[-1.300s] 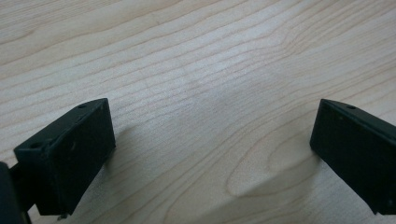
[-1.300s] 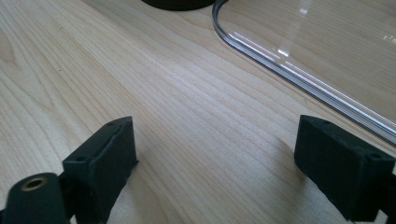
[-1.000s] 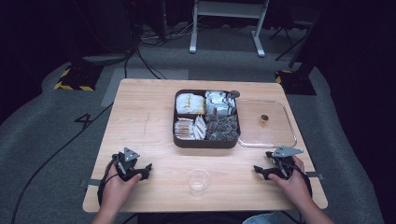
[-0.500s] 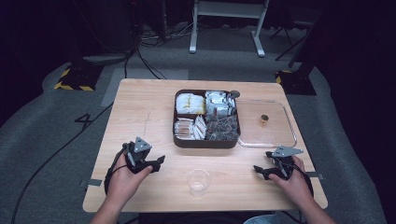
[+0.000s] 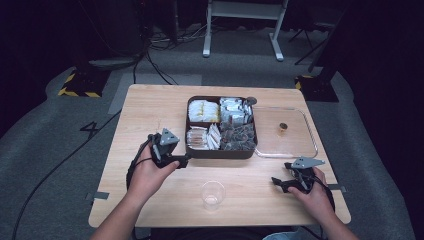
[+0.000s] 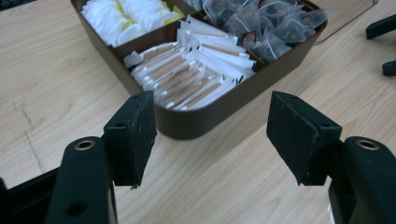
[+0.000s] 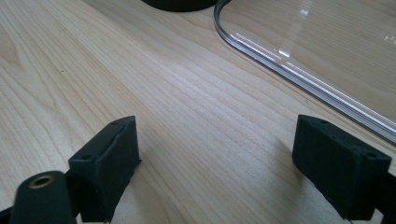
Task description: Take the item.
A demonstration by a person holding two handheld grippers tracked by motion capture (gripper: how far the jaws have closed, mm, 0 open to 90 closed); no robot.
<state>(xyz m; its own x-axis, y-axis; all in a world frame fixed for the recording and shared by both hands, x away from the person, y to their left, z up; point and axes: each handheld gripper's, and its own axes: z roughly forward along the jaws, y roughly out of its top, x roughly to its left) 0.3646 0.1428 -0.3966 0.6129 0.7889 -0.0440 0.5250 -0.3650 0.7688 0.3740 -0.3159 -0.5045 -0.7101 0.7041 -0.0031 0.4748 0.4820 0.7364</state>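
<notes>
A dark brown box (image 5: 220,152) with four compartments stands mid-table; its wall (image 6: 224,112) shows close in the left gripper view. It holds white and yellow packets (image 5: 202,110), silver packets (image 5: 235,110), paper sticks (image 6: 187,79) and dark tea bags (image 6: 275,28). My left gripper (image 5: 184,161) hovers open just left of the box's near left corner, jaws wide with nothing between them (image 6: 210,135). My right gripper (image 5: 278,183) rests open on the wood at the near right (image 7: 215,163). A clear plastic cup (image 5: 212,194) stands near the front edge between both hands.
A clear lid (image 5: 285,132) with a small brown knob (image 5: 283,127) lies flat right of the box; its rim (image 7: 299,77) curves ahead of the right gripper. Bare wood (image 5: 145,115) lies left of the box. Cables and a stand are on the floor beyond.
My left gripper has lifted off the table and moved forward and right, up to the box's near left corner. The right gripper has stayed put.
</notes>
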